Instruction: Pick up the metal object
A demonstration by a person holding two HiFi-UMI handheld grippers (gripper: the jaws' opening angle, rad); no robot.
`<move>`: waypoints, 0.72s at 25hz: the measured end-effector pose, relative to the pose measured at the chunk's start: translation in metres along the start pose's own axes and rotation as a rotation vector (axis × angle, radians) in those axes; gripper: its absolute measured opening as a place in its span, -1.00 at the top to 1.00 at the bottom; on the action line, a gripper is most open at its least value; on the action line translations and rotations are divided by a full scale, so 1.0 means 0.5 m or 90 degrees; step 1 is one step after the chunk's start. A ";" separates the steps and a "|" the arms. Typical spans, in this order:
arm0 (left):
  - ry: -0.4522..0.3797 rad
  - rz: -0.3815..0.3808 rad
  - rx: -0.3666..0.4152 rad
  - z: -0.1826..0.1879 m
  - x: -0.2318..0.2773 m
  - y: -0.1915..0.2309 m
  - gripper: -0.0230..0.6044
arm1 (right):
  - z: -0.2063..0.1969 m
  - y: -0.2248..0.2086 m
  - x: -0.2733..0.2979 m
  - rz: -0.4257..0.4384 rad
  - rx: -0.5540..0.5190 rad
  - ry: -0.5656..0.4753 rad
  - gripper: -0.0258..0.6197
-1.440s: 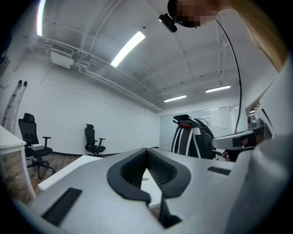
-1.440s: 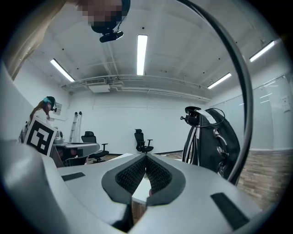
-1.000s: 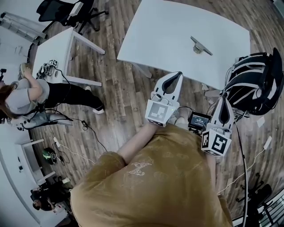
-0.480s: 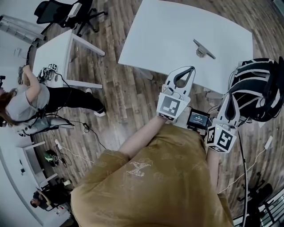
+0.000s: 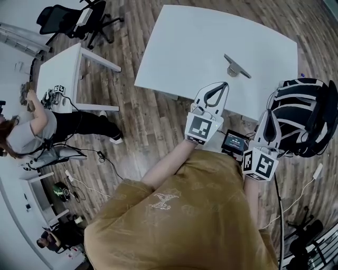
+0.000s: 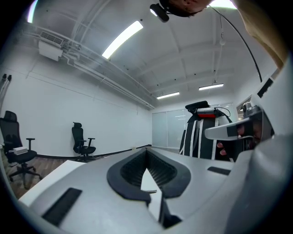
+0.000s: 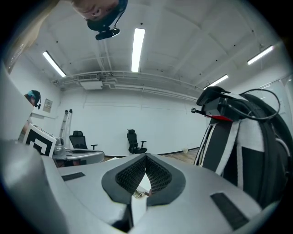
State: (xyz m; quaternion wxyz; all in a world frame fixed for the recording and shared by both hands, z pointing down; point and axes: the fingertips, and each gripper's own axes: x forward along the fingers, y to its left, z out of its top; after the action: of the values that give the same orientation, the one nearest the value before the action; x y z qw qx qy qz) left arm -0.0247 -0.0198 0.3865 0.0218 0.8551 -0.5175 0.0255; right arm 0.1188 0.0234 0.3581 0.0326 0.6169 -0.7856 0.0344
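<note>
The metal object (image 5: 236, 65), a grey bar on a small round base, stands on the white table (image 5: 200, 47) toward its right side. My left gripper (image 5: 225, 85) is shut and empty, with its tips over the table's near edge, short of the object and a little to its left. My right gripper (image 5: 267, 113) hangs lower at the right, off the table, also shut with nothing in it. In the left gripper view the jaws (image 6: 147, 153) meet at their tips. The right gripper view shows the same (image 7: 146, 156), with a small metallic glint (image 7: 139, 193) in the gap below.
A black-and-white striped bulky object (image 5: 303, 113) stands right beside my right gripper. A small screen device (image 5: 235, 142) sits at my waist. To the left are a smaller white table (image 5: 66, 66), office chairs (image 5: 68, 16), a seated person (image 5: 31, 129) and cables on the wooden floor.
Both grippers have moved forward toward the white table; the left one's tips now reach its near edge. The person at the left has lowered an arm.
</note>
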 end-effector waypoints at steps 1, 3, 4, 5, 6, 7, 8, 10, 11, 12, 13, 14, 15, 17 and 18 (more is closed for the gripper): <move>0.002 0.002 0.002 -0.001 0.013 0.004 0.92 | 0.001 -0.005 0.012 0.002 0.000 0.000 0.90; 0.008 0.004 0.004 -0.006 0.036 0.010 0.92 | 0.000 -0.014 0.034 0.006 0.004 0.003 0.90; 0.012 0.005 0.006 -0.010 0.047 0.012 0.92 | -0.001 -0.019 0.045 0.008 0.009 0.005 0.90; 0.016 0.005 0.009 -0.015 0.058 0.014 0.92 | -0.003 -0.023 0.056 0.012 0.014 0.007 0.90; 0.020 0.005 0.013 -0.020 0.069 0.016 0.92 | -0.006 -0.026 0.067 0.015 0.019 0.010 0.90; 0.025 0.005 0.017 -0.027 0.080 0.016 0.92 | -0.008 -0.030 0.077 0.019 0.023 0.011 0.90; 0.031 0.005 0.022 -0.034 0.089 0.016 0.92 | -0.011 -0.034 0.087 0.022 0.027 0.013 0.90; 0.044 0.005 0.029 -0.048 0.107 0.018 0.92 | -0.013 -0.043 0.103 0.027 0.035 0.016 0.90; 0.050 0.007 0.030 -0.055 0.114 0.020 0.92 | -0.014 -0.047 0.110 0.029 0.038 0.017 0.90; 0.056 0.008 0.032 -0.060 0.122 0.022 0.92 | -0.015 -0.052 0.118 0.030 0.040 0.019 0.90; 0.060 0.010 0.036 -0.065 0.129 0.026 0.92 | -0.017 -0.057 0.125 0.031 0.044 0.021 0.90; 0.065 0.011 0.041 -0.069 0.135 0.029 0.92 | -0.020 -0.061 0.131 0.031 0.050 0.024 0.90; 0.070 0.011 0.046 -0.074 0.140 0.031 0.92 | -0.024 -0.066 0.135 0.032 0.058 0.027 0.90; 0.080 0.010 0.061 -0.082 0.151 0.036 0.92 | -0.030 -0.073 0.143 0.032 0.074 0.034 0.90; 0.084 0.009 0.071 -0.084 0.158 0.039 0.92 | -0.031 -0.076 0.149 0.031 0.080 0.037 0.90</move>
State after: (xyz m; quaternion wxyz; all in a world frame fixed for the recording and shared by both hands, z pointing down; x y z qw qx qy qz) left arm -0.0064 -0.0962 0.4340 0.0078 0.8478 -0.5186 0.1108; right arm 0.1385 -0.0561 0.3810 0.0157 0.5973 -0.7953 0.1027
